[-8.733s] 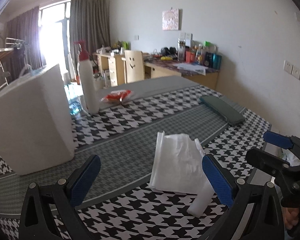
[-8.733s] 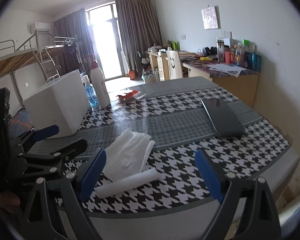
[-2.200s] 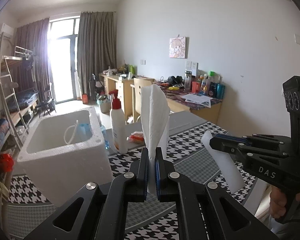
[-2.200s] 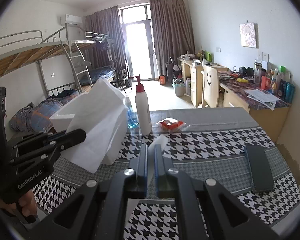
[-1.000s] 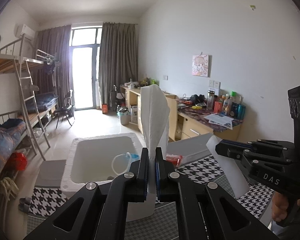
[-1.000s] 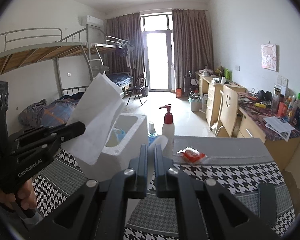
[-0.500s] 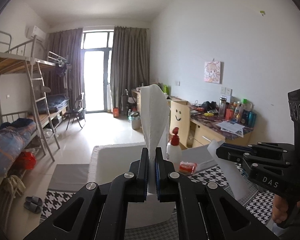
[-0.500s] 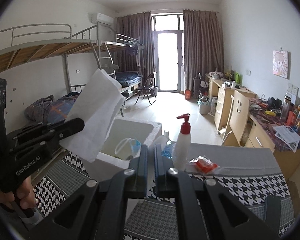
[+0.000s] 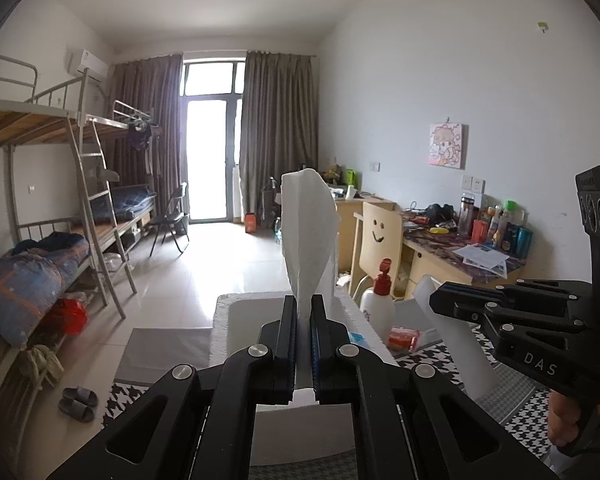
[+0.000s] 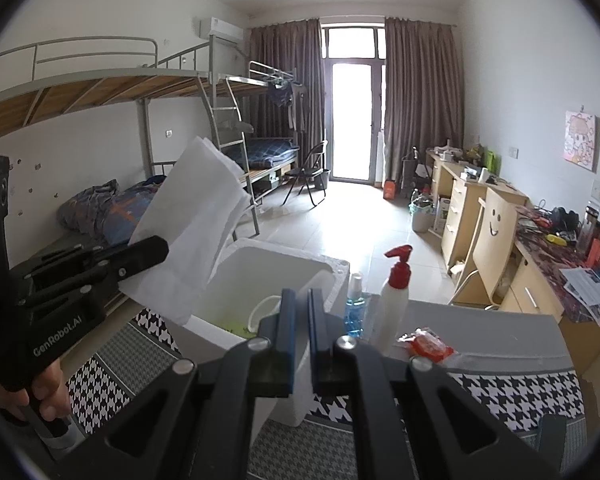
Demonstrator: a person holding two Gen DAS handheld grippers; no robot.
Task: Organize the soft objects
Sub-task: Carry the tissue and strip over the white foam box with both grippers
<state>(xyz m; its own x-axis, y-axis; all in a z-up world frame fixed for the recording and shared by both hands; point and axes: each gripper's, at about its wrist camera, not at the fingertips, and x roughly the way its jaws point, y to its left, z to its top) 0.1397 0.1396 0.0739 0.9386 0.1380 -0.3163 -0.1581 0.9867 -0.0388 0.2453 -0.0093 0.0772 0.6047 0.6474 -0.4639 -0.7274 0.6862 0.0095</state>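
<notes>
White bag [image 9: 308, 232] hangs over a foam box [image 10: 268, 276], pinched at opposite ends by the clenched left gripper [image 9: 303, 320] and right gripper [image 10: 298, 312]. Releasing unevenly could drape it over the rim.

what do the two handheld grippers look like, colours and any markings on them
Both are matte black plastic with silver screw heads and blue pads on the inner faces of the fingers. The left gripper carries white "GenRobot.AI" lettering along its side in the right wrist view. The right gripper has "DAS" printed in pale letters, and its upright handle has three round dials. No sleeves or cables show.
</notes>
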